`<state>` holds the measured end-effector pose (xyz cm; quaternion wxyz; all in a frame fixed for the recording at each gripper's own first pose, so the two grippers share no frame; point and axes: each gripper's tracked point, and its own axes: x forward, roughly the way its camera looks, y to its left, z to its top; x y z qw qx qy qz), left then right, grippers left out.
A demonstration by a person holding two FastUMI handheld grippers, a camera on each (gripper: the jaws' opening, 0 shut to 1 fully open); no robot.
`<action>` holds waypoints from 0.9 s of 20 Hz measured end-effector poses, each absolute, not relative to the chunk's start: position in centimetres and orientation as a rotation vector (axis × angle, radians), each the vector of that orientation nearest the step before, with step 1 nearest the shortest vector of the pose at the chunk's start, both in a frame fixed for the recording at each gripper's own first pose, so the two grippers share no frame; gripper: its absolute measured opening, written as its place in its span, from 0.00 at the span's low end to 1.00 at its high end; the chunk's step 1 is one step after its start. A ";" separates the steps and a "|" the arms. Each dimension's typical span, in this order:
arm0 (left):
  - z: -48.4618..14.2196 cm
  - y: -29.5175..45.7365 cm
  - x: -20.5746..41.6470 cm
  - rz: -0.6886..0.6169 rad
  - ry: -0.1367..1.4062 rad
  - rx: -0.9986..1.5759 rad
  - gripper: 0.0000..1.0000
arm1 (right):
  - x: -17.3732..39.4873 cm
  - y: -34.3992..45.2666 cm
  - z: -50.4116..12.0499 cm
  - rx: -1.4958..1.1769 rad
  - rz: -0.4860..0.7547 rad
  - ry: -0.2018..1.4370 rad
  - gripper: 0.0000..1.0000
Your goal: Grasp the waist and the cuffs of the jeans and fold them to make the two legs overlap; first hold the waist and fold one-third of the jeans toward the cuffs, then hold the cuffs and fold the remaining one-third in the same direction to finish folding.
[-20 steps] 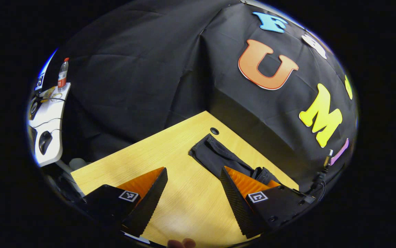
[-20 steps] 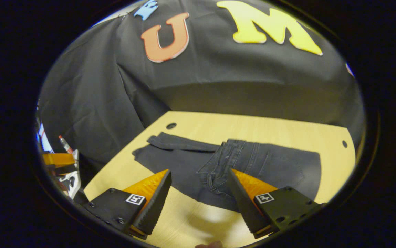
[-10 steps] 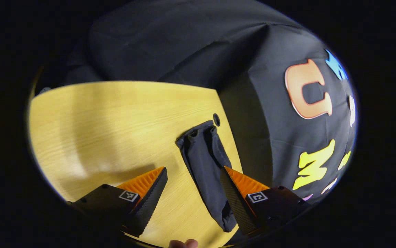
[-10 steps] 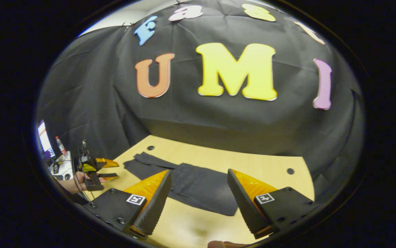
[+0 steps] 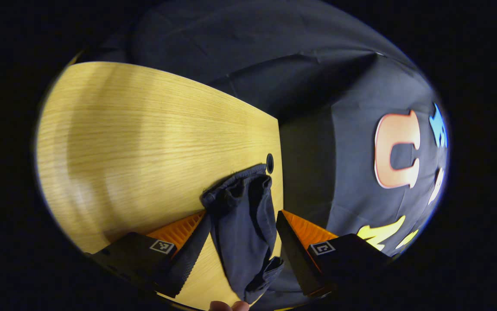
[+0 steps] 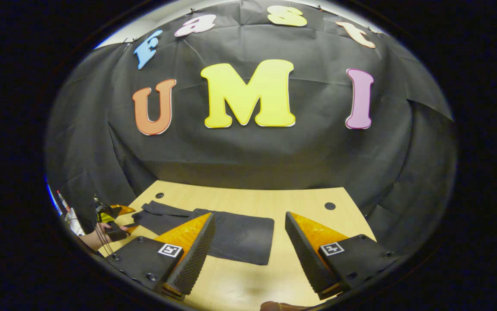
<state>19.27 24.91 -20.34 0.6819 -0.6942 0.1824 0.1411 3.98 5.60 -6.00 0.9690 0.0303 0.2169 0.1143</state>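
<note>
Your left gripper sits low over table, near its far corner; cuffs of jeans lie between its spread fingers, just short of hole at table edge. Jeans run from cuffs back toward you, between fingers.

Your right gripper hangs above table's near side, fingers apart. Jeans lie flat ahead, left of table's middle, partly behind your left finger. Other gripper, in hand, sits at jeans' left end. Booth wall rises behind table.
</note>
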 end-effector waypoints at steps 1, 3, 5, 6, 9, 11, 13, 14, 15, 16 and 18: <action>-20.4 24.8 19.6 0.301 0.404 -1.548 0.98 | 3.7 5.3 -6.1 0.064 0.220 0.443 0.99; -20.7 24.6 20.2 0.288 0.399 -1.519 0.98 | 3.5 4.7 -6.4 0.073 0.204 0.455 0.95; -21.7 24.4 20.8 0.296 0.407 -1.510 0.95 | 3.4 4.4 -7.1 0.078 0.193 0.475 0.99; -21.8 24.5 21.2 0.296 0.396 -1.532 0.72 | 3.2 4.2 -7.3 0.079 0.188 0.487 0.99; -22.4 24.4 21.6 0.299 0.390 -1.531 0.55 | 2.6 3.7 -7.4 0.074 0.188 0.492 0.99; -23.5 24.3 21.4 0.321 0.423 -1.488 0.22 | 2.4 3.1 -7.1 0.064 0.184 0.484 1.00; -23.1 24.4 21.5 0.332 0.443 -1.462 0.16 | 2.5 2.9 -6.7 0.076 0.170 0.478 0.96; -22.5 24.2 21.5 0.325 0.440 -1.451 0.11 | 2.3 2.4 -6.6 0.080 0.158 0.474 0.96; -21.0 24.0 21.5 0.308 0.422 -1.439 0.09 | 1.9 1.5 -6.4 0.087 0.145 0.463 0.99; -19.2 23.6 21.7 0.286 0.399 -1.414 0.07 | 1.5 0.9 -6.1 0.092 0.134 0.452 0.99; -15.3 22.5 22.1 0.231 0.356 -1.353 0.06 | 0.8 0.0 -5.4 0.111 0.118 0.434 0.99</action>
